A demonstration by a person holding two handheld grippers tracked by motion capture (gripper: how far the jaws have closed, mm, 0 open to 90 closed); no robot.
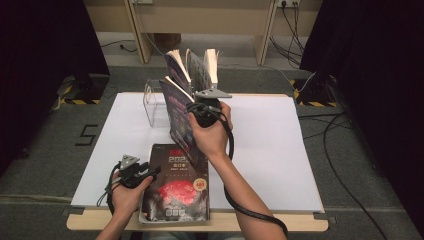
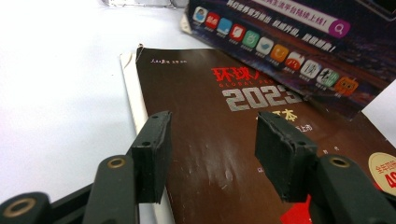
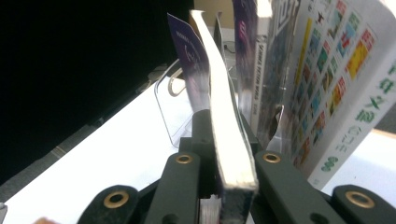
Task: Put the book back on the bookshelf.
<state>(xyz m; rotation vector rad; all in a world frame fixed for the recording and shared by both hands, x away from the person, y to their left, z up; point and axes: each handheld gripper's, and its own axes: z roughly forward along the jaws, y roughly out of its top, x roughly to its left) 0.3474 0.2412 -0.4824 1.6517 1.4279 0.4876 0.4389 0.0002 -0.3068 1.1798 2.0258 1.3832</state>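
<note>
My right gripper (image 1: 196,111) is shut on the page edge of a purple-covered book (image 1: 178,107), holding it upright and tilted just in front of a clear acrylic stand (image 1: 154,106). In the right gripper view the jaws (image 3: 223,154) clamp the book's pale page block (image 3: 219,102). A dark brown book (image 1: 177,187) marked 2023 lies flat at the table's front edge. My left gripper (image 1: 150,173) hovers over that book's left side. Its pads (image 2: 212,149) stand apart above the cover (image 2: 210,93) with nothing between them. The held book's lower end (image 2: 280,42) hangs over the flat book's far corner.
Two more books (image 1: 202,67) stand upright in the stand, one with a white cover of coloured icons (image 3: 327,70). A white sheet (image 1: 280,150) covers the tabletop. Cables trail on the grey floor at right (image 1: 340,150).
</note>
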